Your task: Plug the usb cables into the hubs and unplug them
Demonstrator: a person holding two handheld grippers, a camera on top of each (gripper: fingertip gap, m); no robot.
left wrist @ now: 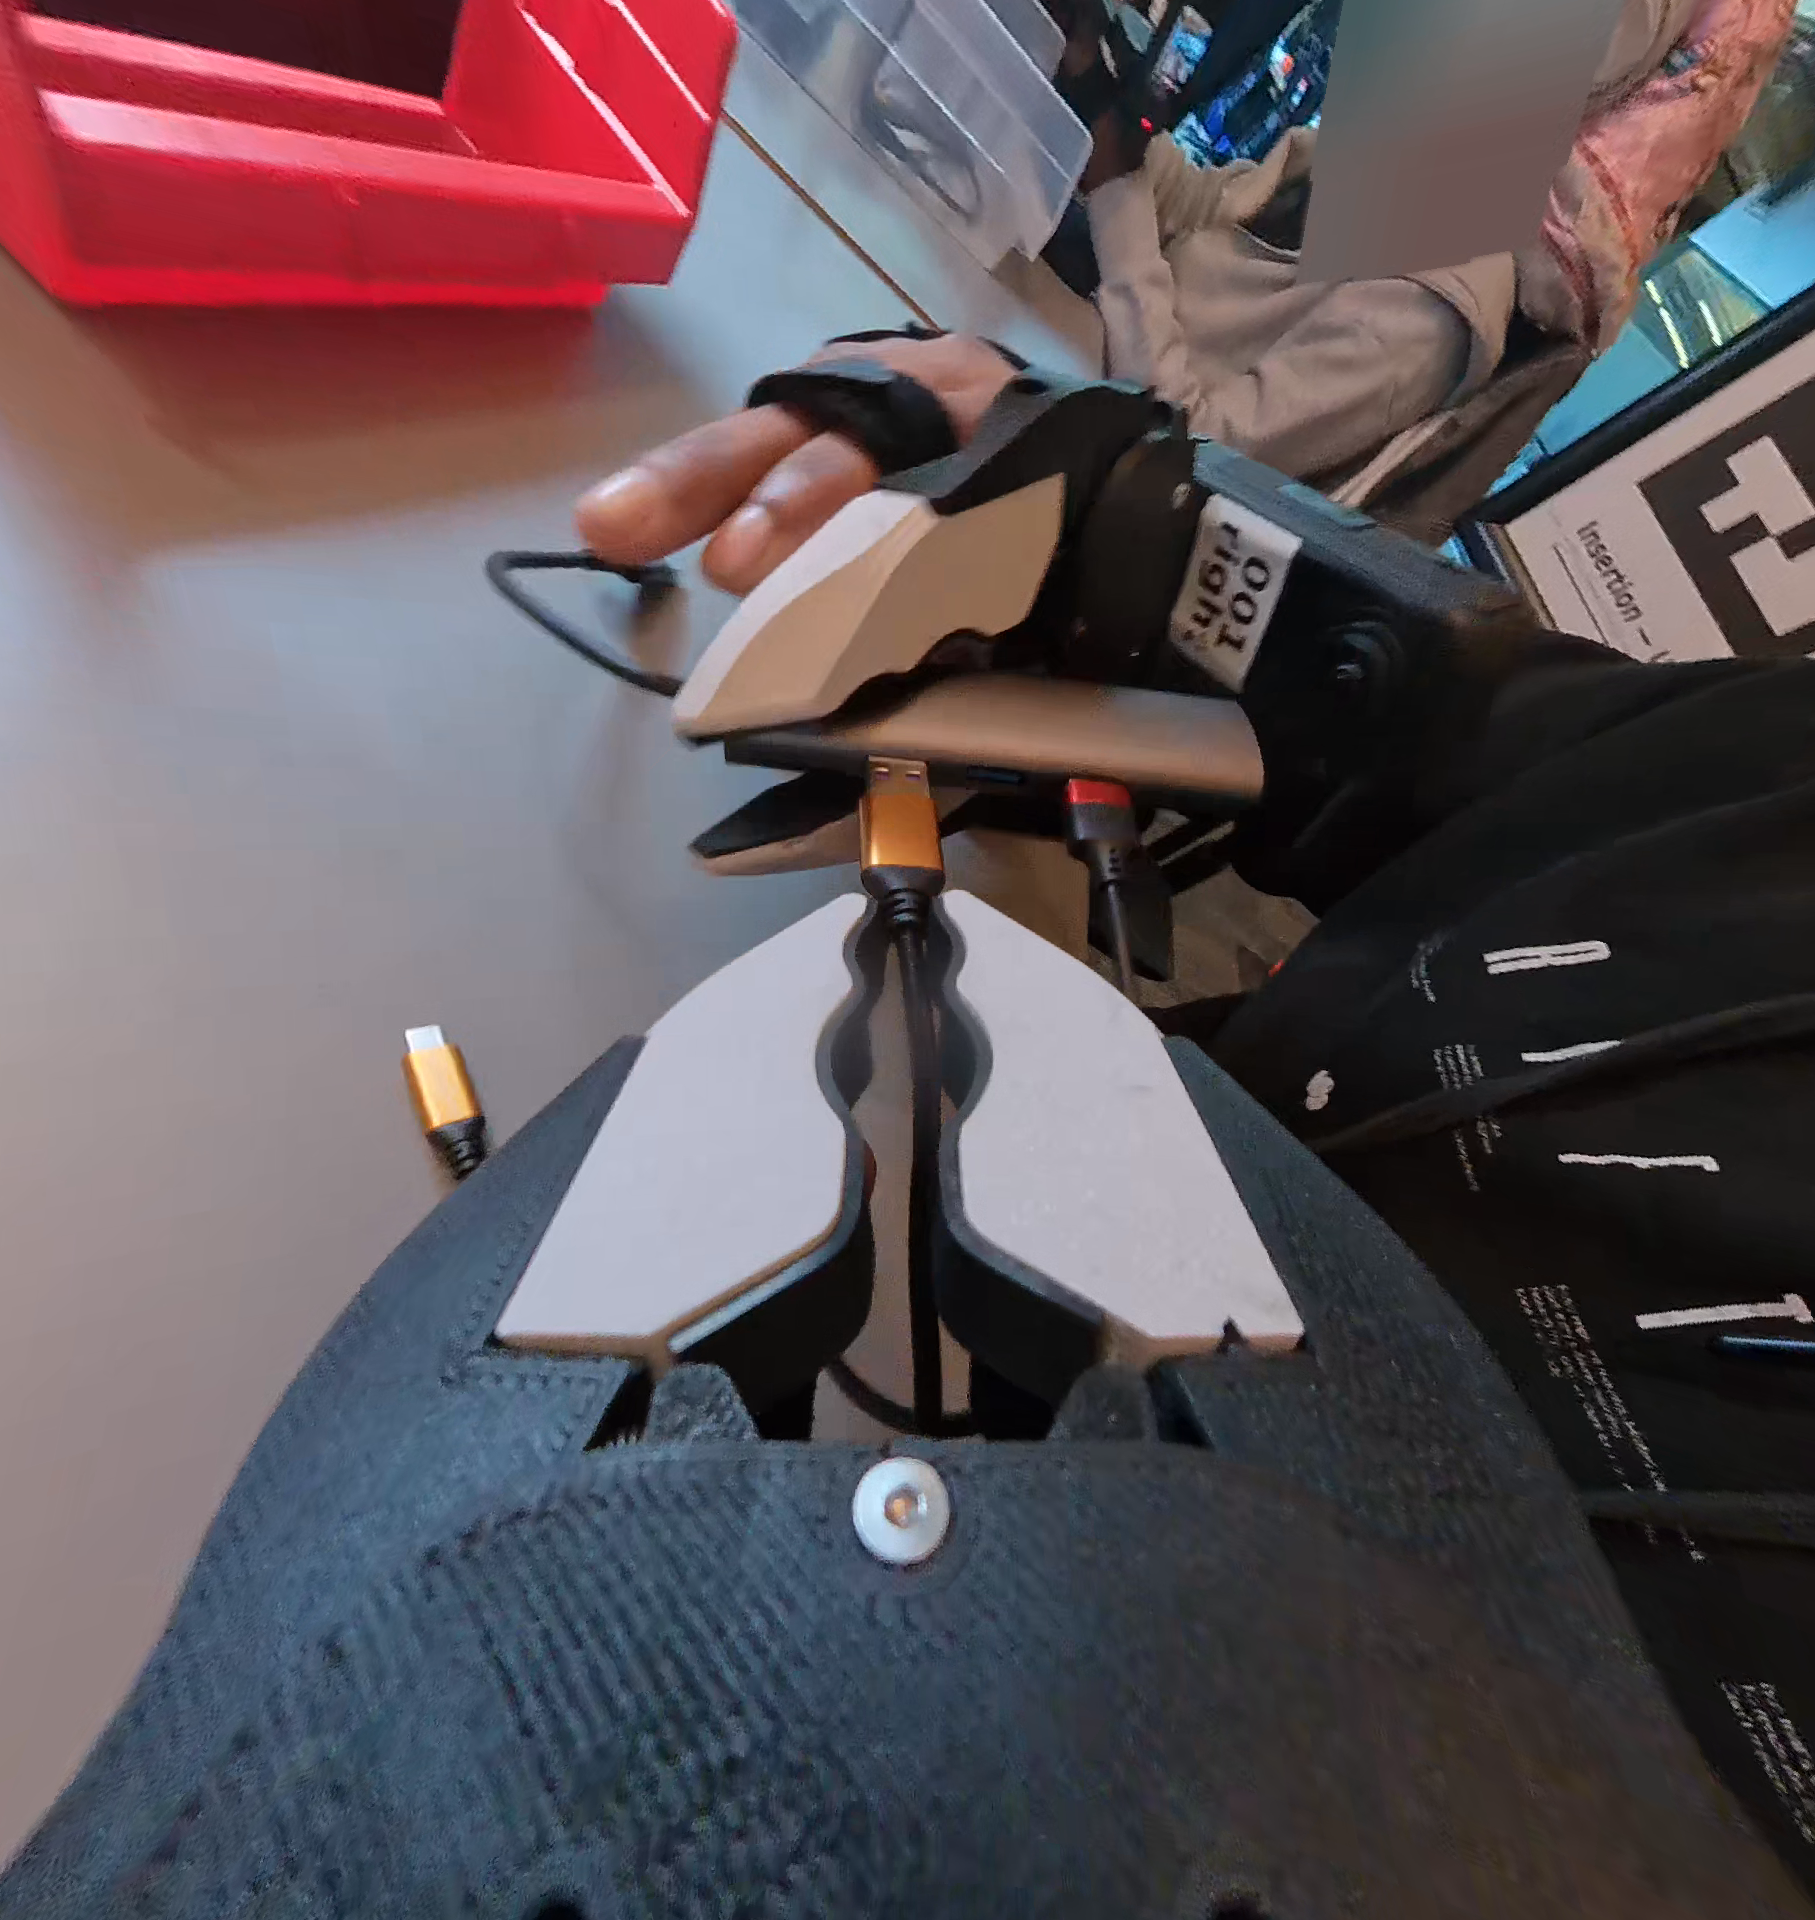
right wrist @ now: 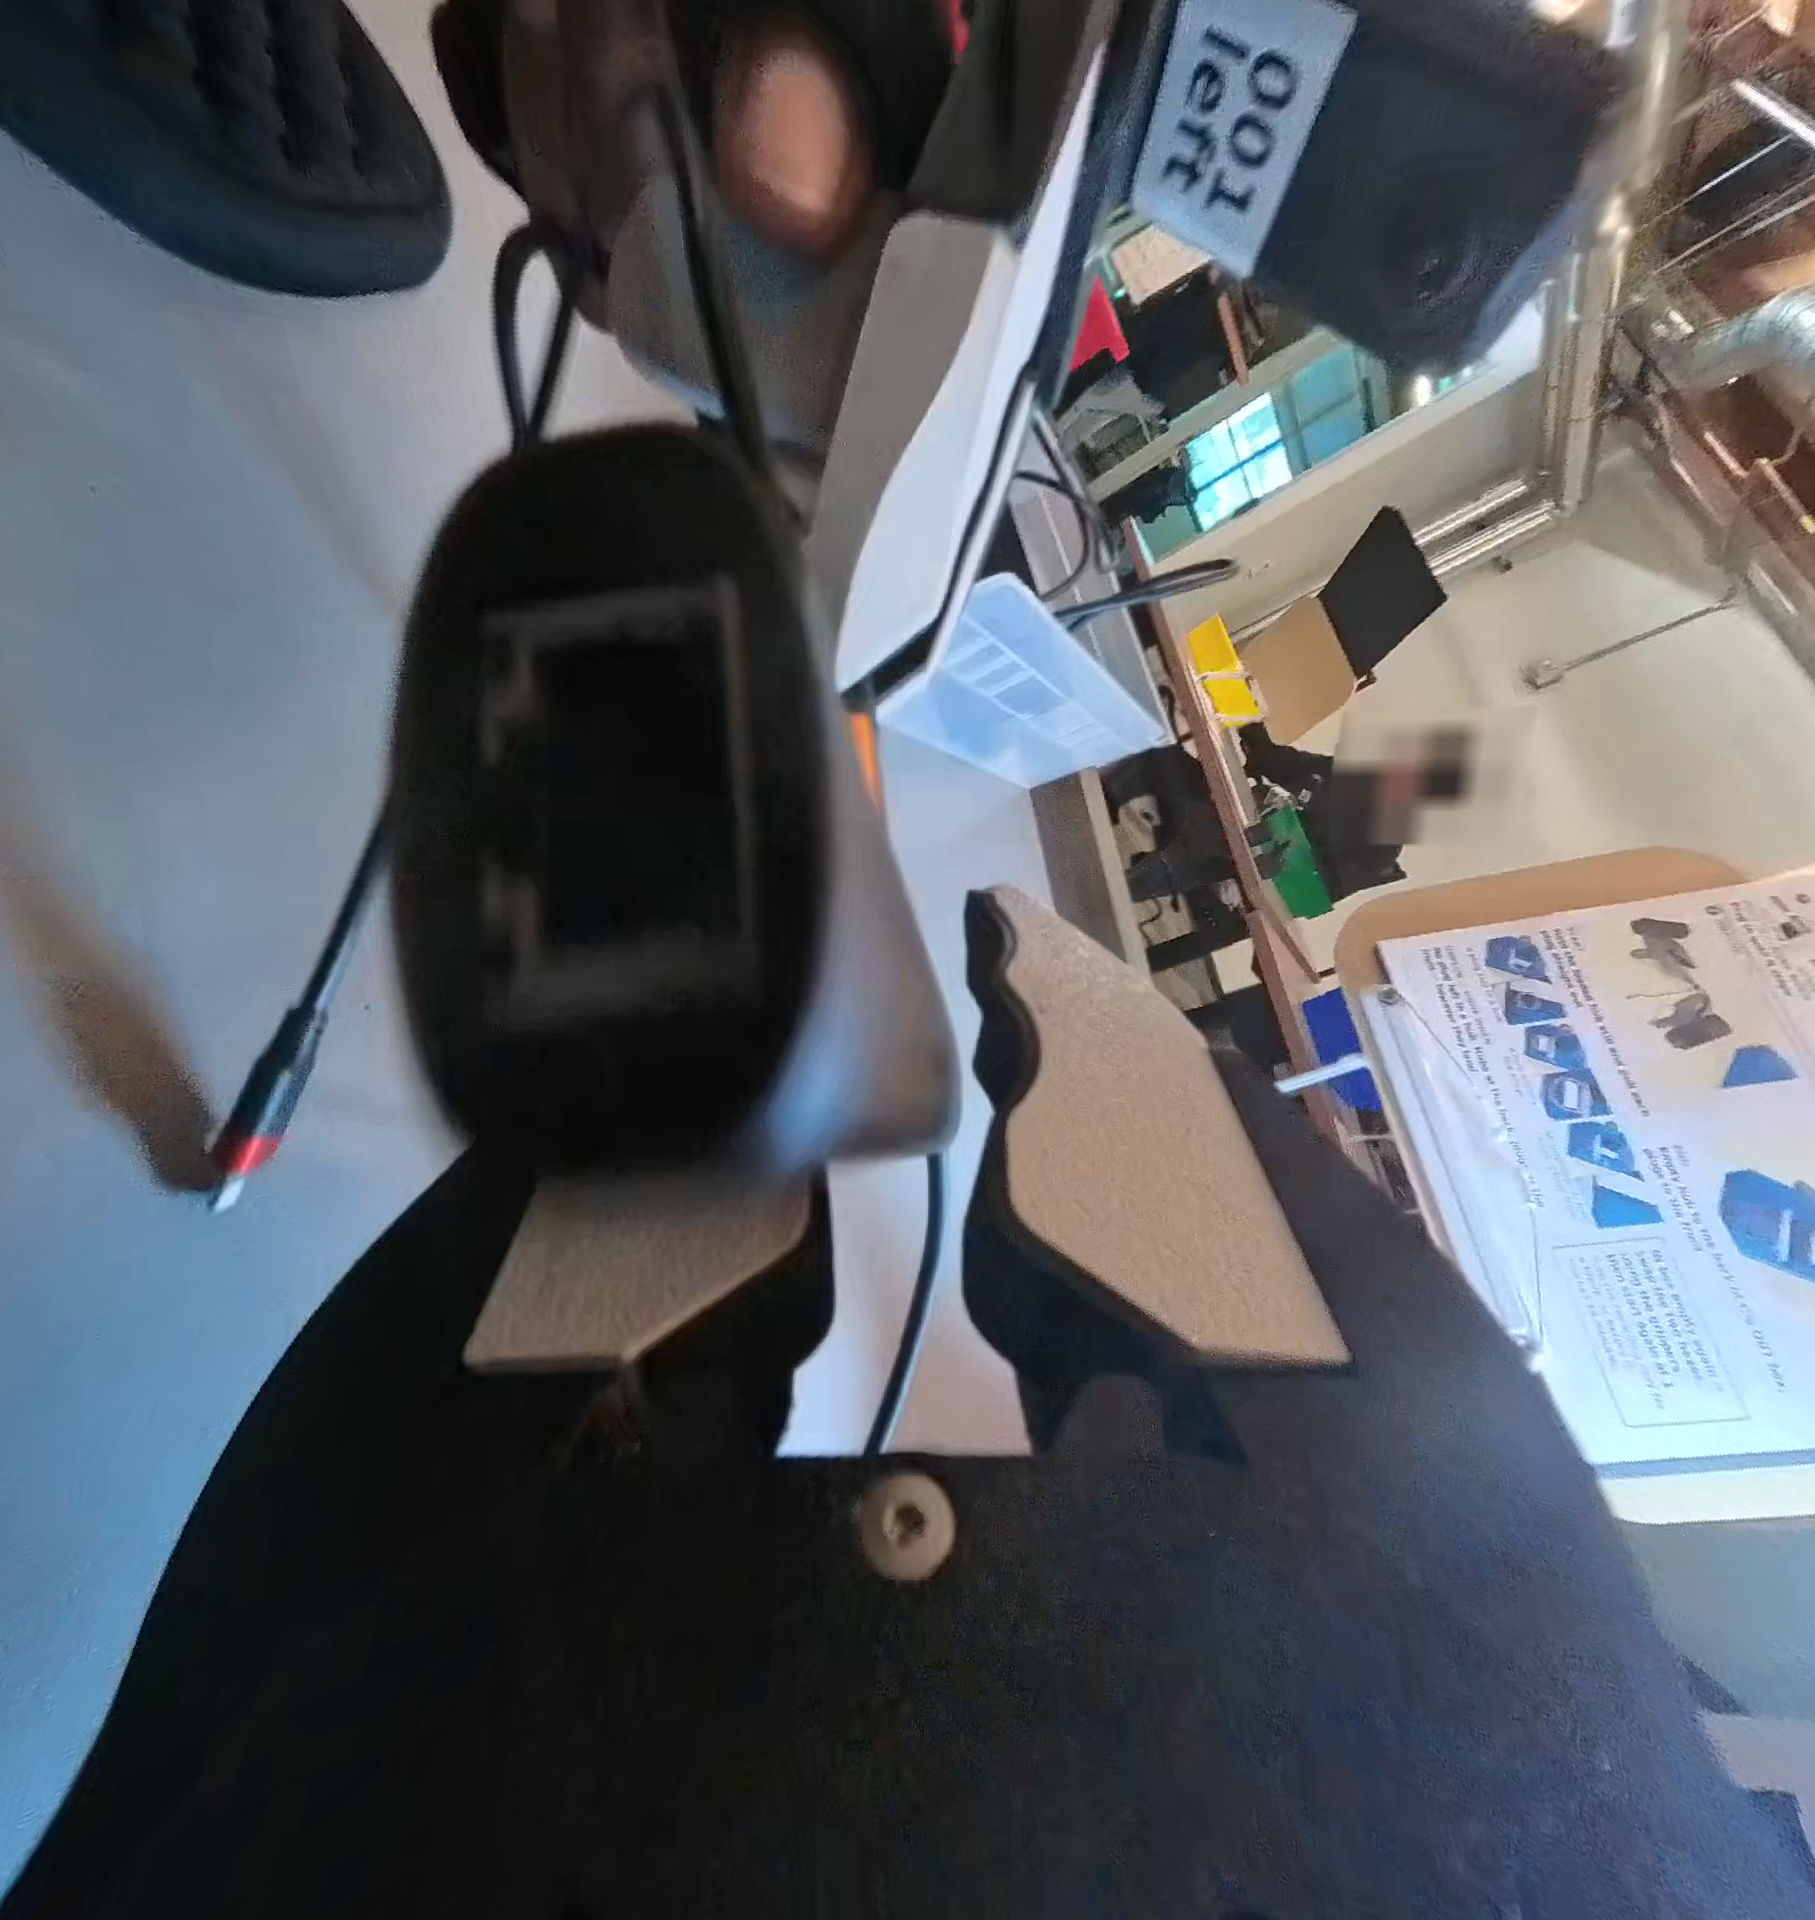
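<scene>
We saw the orange USB plug [left wrist: 898,826] with its metal tip at a port in the side of the grey hub [left wrist: 996,736], partly in, with some metal showing. The plug pointed straight ahead from our left gripper [left wrist: 901,935], whose two fingers were pressed together on the black cable [left wrist: 922,1143] just behind the plug. The plug's long side ran in line with those fingers, so we think a push or pull along that line is what matters next.

Our right gripper [left wrist: 747,769] was clamped on the hub, holding it flat above the table [left wrist: 207,779]. A red plug [left wrist: 1098,805] sat in another port nearby. The cable's other orange end [left wrist: 444,1091] lay loose on the table, left of our left gripper.
</scene>
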